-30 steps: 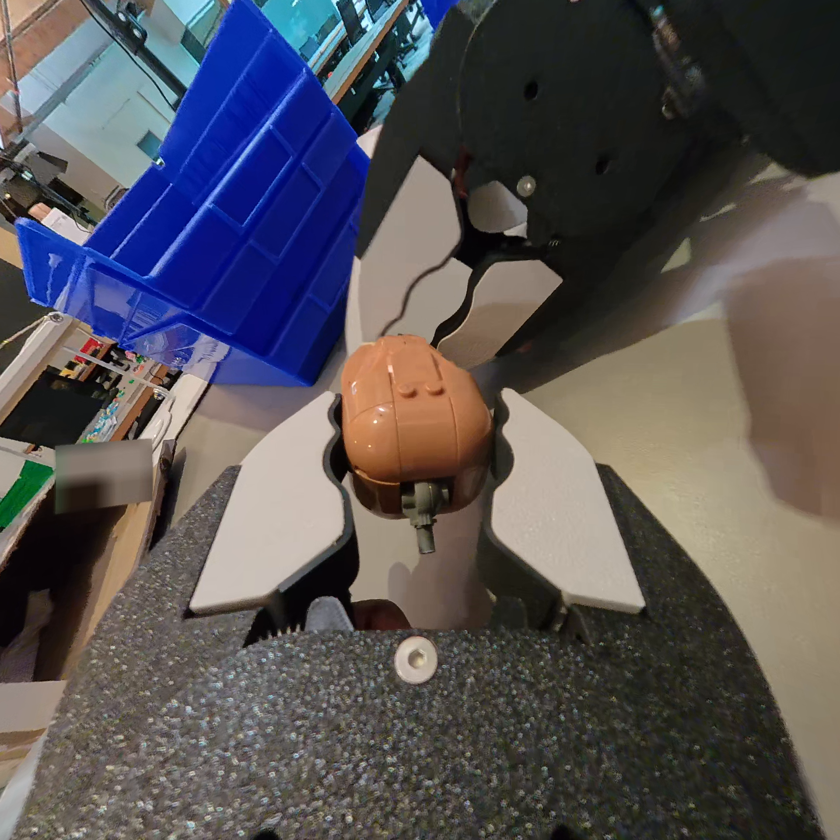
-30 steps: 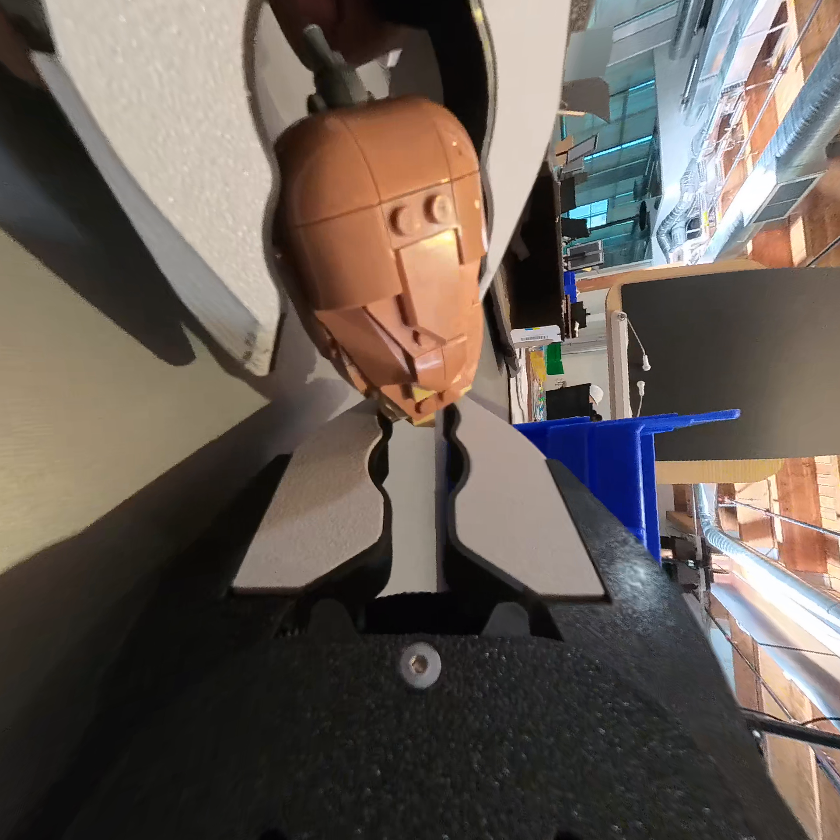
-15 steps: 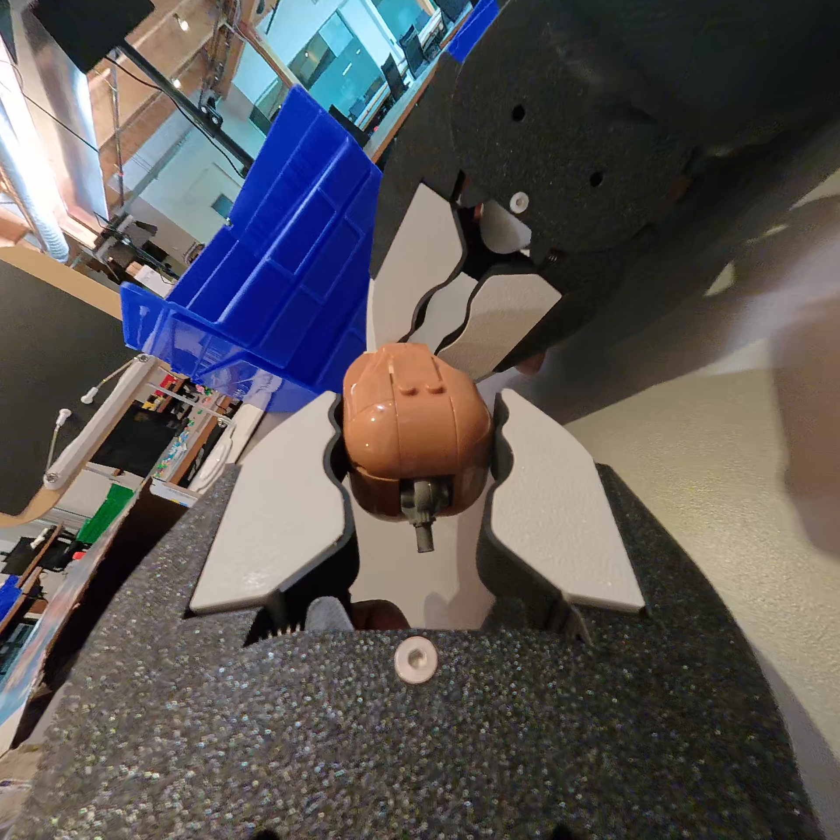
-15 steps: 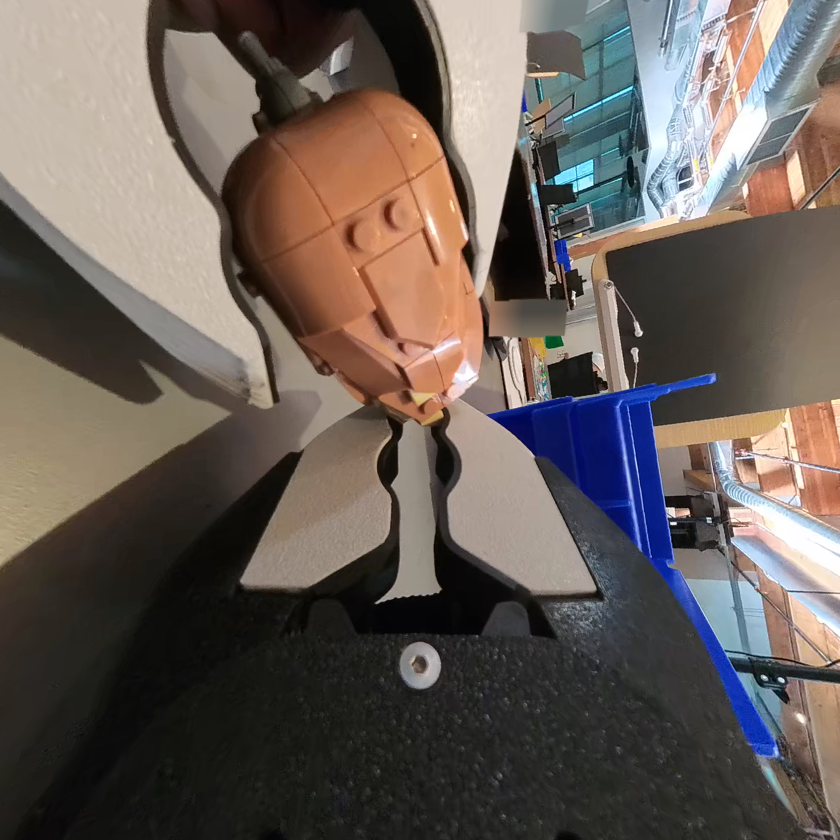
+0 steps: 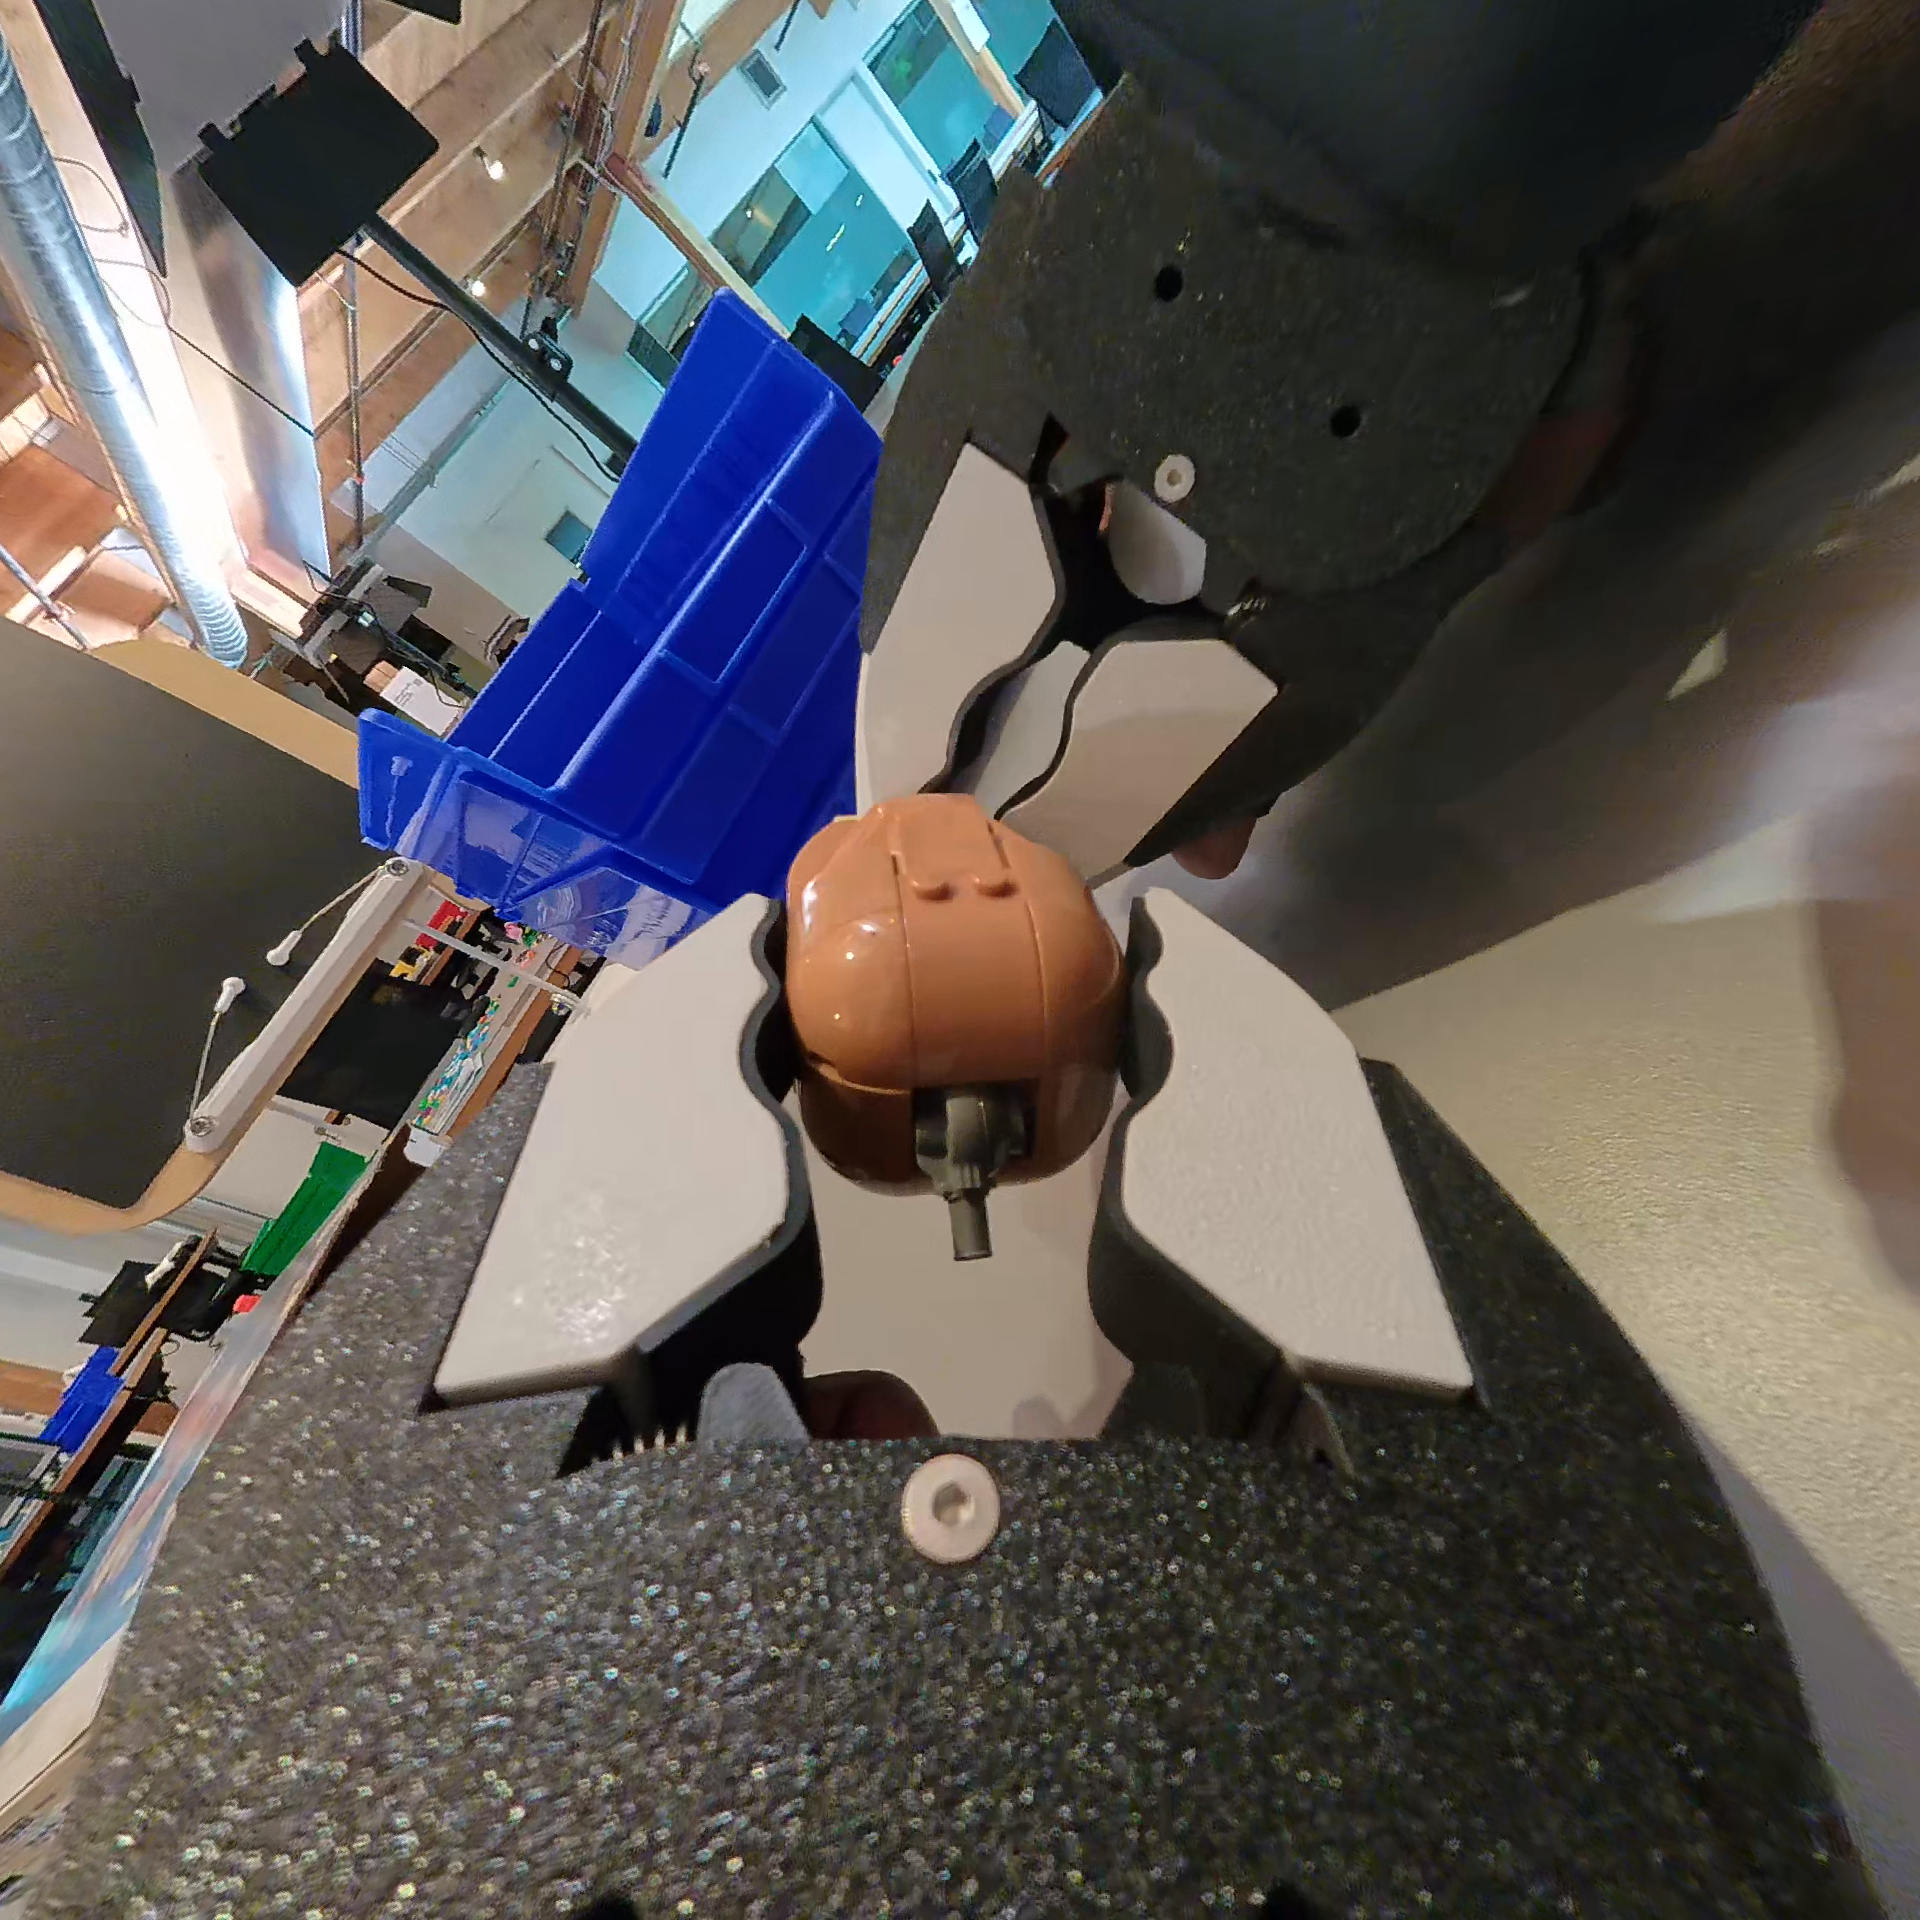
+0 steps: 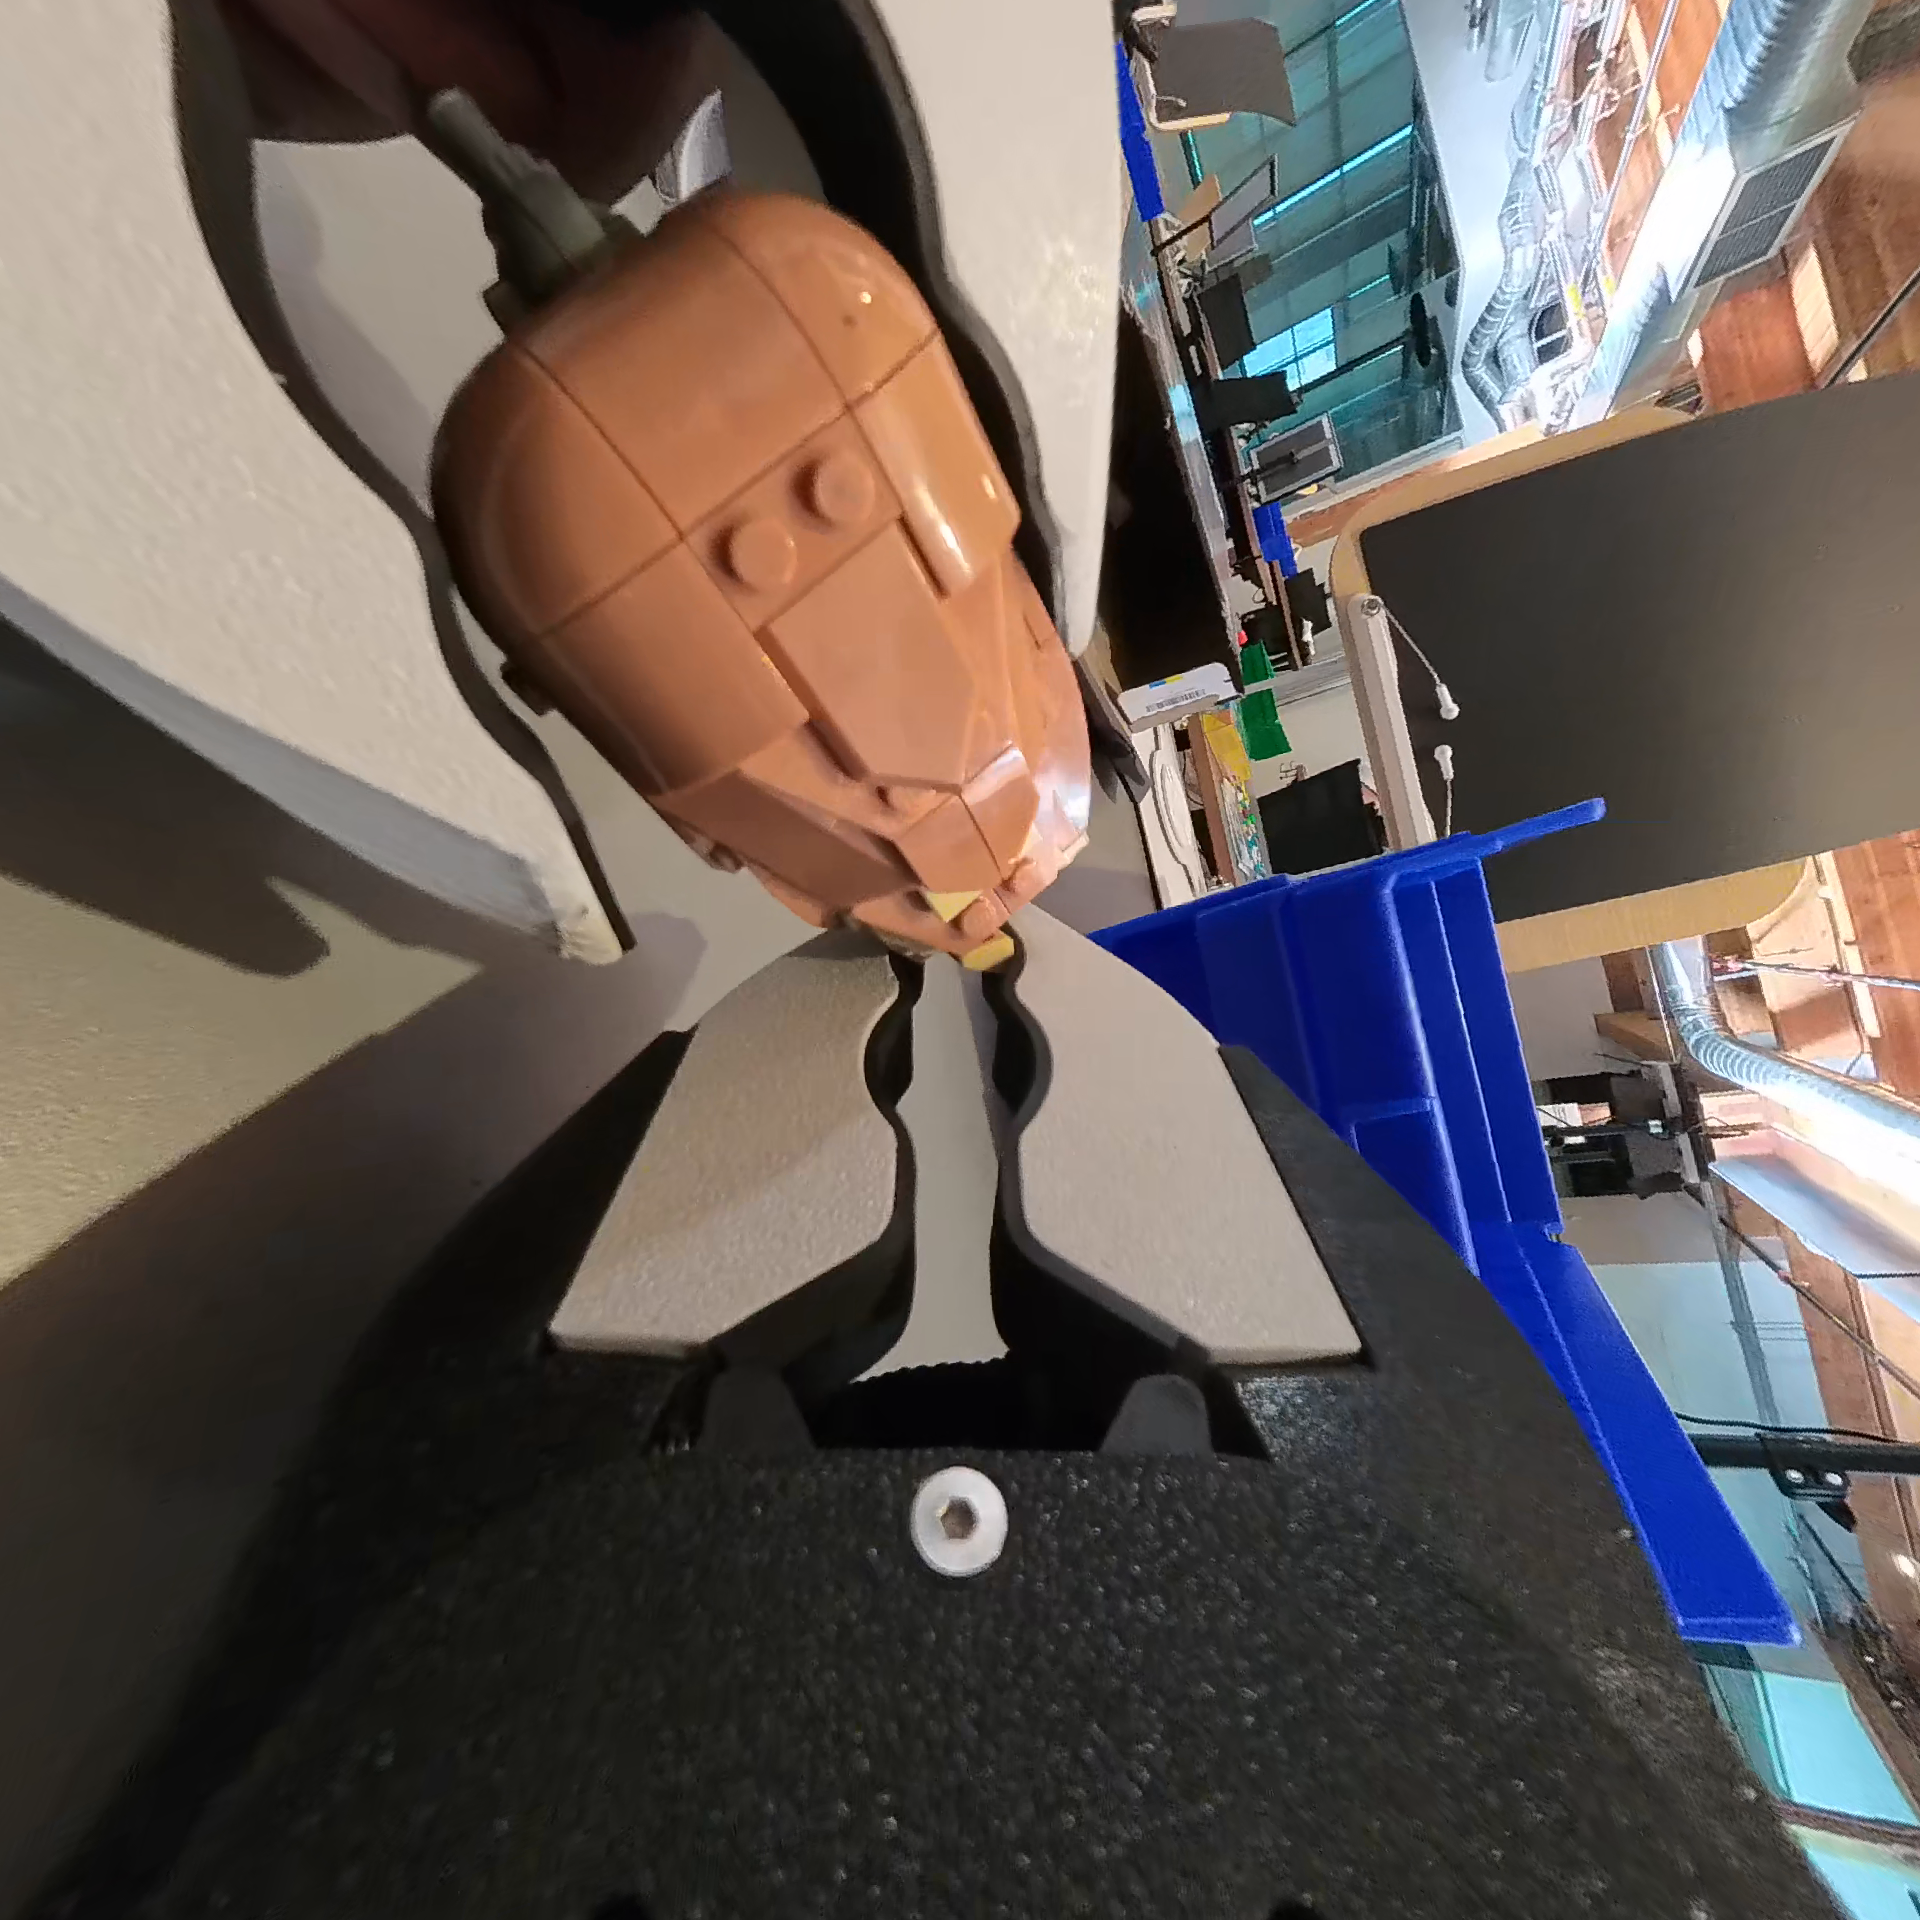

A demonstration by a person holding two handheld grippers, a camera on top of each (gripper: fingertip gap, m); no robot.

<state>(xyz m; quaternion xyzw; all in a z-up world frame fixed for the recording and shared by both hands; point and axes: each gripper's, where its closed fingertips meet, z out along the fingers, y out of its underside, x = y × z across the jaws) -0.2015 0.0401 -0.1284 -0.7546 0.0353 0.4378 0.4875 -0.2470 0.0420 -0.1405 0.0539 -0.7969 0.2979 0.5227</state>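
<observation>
Between the grey fingers of the left gripper (image 5: 951,1013) sits a rounded brown brick-built toy piece (image 5: 951,997), clamped on both flanks by the notched pads and held up off the pale tabletop (image 5: 1558,1143). Two studs show on its upper face, and a dark grey peg (image 5: 966,1195) juts from its underside back toward the camera. From the right wrist view the same piece (image 6: 769,623) tapers to a narrow end made of smaller plates, with a few pale yellow bits (image 6: 982,940) at the very tip. That tip meets the right gripper (image 6: 951,971), whose jaws are drawn nearly together with only a thin slit between them; they seem to pinch the yellow tip, but the contact is too small to say for sure. Seen from the left wrist view, the right gripper (image 5: 997,790) comes in from the far side, its tips just behind the brown piece. Behind both tools stands a blue plastic bin (image 5: 665,665), also visible at the right of the right wrist view (image 6: 1403,1039); only its ribbed outer walls and rim face the cameras, so what it holds cannot be told. Beyond it stands a dark panel with a light wooden edge (image 6: 1662,623).
</observation>
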